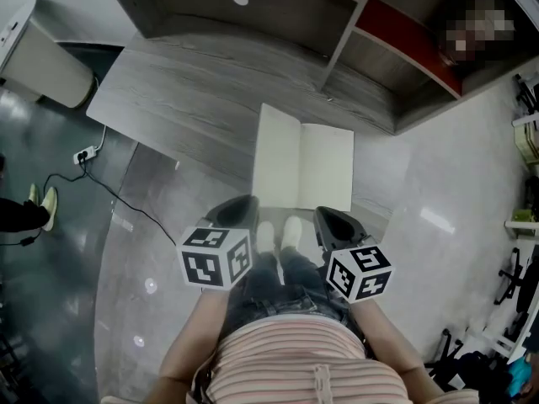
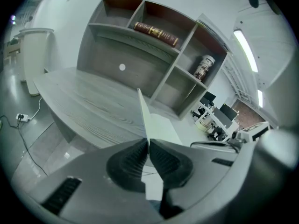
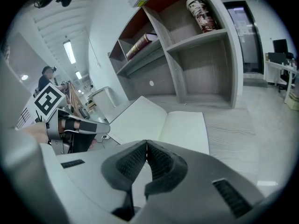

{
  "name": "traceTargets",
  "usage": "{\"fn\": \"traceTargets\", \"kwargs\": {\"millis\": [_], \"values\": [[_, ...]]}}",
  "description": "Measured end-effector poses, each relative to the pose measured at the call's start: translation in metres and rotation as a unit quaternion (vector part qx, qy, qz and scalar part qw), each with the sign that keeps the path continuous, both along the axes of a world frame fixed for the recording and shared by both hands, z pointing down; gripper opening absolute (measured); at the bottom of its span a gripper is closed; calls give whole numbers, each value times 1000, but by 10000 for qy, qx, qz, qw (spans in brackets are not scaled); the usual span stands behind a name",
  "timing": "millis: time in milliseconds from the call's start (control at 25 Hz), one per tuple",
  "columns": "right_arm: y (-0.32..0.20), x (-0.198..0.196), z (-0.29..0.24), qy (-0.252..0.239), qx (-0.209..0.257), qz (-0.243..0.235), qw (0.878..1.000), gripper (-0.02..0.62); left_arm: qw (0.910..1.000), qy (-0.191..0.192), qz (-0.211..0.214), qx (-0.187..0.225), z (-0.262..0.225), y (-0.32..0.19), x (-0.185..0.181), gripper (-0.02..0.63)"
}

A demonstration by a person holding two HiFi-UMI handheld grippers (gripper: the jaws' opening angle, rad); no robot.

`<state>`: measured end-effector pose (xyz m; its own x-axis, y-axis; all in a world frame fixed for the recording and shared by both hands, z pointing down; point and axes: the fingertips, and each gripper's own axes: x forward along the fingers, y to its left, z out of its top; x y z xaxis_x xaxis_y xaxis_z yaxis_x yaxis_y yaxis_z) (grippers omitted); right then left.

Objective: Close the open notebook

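The white notebook (image 1: 327, 165) lies open near the front edge of the grey wood-grain table (image 1: 194, 99). Its right half lies flat. Its left leaf (image 1: 276, 154) is raised off the table, and in the left gripper view this leaf (image 2: 142, 110) stands edge-on, running straight into the jaws. My left gripper (image 1: 244, 204) (image 2: 148, 143) is shut on the near edge of that leaf. My right gripper (image 1: 330, 217) (image 3: 146, 144) hovers just before the notebook's near right corner, shut, its pads together with nothing between them. The right gripper view shows the notebook (image 3: 187, 127) with its left side tilted up.
A shelf unit (image 1: 370, 32) stands at the table's back, holding a brown book (image 2: 156, 31) and a jar (image 2: 204, 67). A pale bin (image 1: 46, 66) stands to the left, with a cable and power strip (image 1: 84, 154) on the floor. My feet (image 1: 278, 234) are at the table's front edge.
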<state>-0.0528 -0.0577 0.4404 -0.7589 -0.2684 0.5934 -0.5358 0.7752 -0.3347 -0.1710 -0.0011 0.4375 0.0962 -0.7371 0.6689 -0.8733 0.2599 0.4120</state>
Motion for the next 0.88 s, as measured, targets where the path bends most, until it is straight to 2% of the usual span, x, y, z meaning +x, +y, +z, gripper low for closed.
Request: {"fn": "traceTargets", "kwargs": {"millis": [440,880], "values": [[-1,21,-7,-56,139,280,9995,8,9984,-134,435,335,-24,-17,31,23],[-7,43,-7,-53,158,663,9977,8,9940,-170,975,461,-33,-33,58,23]]}}
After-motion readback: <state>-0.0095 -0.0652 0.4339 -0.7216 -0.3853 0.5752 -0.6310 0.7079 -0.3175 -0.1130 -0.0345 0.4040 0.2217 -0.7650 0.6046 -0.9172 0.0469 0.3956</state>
